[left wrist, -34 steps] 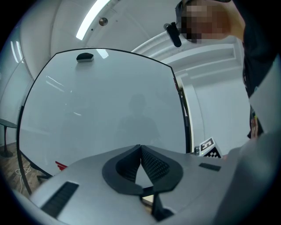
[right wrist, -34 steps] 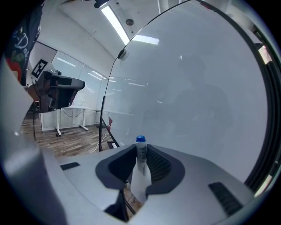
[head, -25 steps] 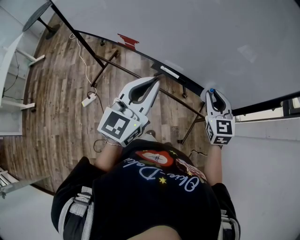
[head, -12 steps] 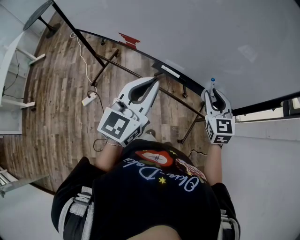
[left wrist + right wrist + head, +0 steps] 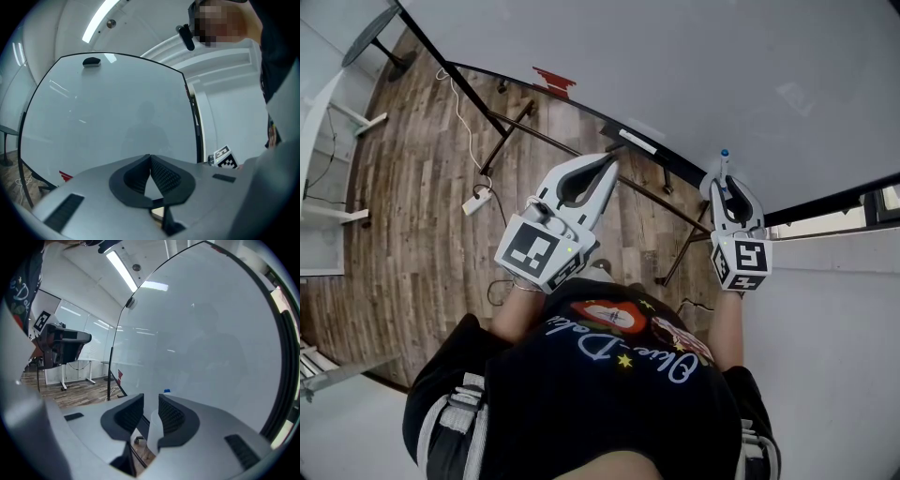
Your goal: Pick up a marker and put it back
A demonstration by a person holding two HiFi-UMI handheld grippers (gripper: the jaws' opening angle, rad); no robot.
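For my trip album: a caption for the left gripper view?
Left gripper, shut and empty, facing a whiteboard.

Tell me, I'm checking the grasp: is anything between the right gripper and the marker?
Nothing visible: the marker stands between the right gripper's jaws, which have just been closing, one pad clear of it.

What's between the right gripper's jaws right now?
A blue-capped marker, shown in the right gripper view; the right gripper has just been closing its jaws.
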